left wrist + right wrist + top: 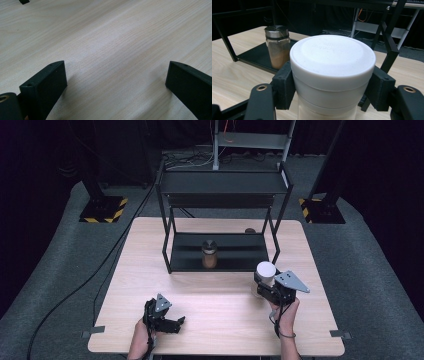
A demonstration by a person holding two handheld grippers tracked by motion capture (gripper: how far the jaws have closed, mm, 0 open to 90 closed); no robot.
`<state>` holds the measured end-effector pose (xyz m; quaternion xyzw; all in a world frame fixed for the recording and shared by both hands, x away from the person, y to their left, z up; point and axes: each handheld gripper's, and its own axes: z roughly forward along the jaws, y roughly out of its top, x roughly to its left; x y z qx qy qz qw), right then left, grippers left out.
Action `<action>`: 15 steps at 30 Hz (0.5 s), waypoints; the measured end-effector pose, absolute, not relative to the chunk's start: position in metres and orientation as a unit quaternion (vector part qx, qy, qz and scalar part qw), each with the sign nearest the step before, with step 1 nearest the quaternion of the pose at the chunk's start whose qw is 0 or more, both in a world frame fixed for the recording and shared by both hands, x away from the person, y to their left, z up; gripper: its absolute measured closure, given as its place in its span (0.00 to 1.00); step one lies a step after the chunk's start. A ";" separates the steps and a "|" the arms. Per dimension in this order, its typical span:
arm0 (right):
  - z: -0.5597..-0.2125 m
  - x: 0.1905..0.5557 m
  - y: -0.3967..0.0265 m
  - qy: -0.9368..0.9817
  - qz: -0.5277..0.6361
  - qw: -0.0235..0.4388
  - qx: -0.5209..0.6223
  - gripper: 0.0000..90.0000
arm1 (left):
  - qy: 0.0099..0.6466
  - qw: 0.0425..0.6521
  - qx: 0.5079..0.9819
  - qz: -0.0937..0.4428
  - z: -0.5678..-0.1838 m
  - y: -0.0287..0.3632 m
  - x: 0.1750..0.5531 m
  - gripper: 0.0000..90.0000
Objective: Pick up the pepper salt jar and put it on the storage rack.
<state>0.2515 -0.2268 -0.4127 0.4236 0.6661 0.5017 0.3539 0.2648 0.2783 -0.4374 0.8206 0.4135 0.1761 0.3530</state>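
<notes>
White jar (332, 75): round, smooth matte plastic, flat lid; contents hidden. Clamped upright in right gripper (272, 287), held above pale wood-grain table (220, 320), just before black metal rack (222, 215). Glass jar (209, 254), metal cap, brown powder inside, stands on rack's lower shelf. Left gripper (172, 322): jaws spread wide, empty, near table's front edge.

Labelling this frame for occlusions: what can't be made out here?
- White container, right gripper view: base cut off by the bottom edge; its lid hides the contents.
- Small brown object behind the black shelf, high view: too small to identify.
- Spice jar, high view: label too small.
</notes>
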 end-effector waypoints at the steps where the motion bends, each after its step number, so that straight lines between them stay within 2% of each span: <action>1: -0.412 0.252 -0.226 0.666 0.503 0.353 0.423 0.37 | 0.414 0.353 0.821 0.176 -0.437 0.278 0.265 0.03; 15: -0.406 0.265 -0.219 0.672 0.507 0.347 0.413 0.37 | 0.413 0.354 0.820 0.176 -0.438 0.277 0.264 0.04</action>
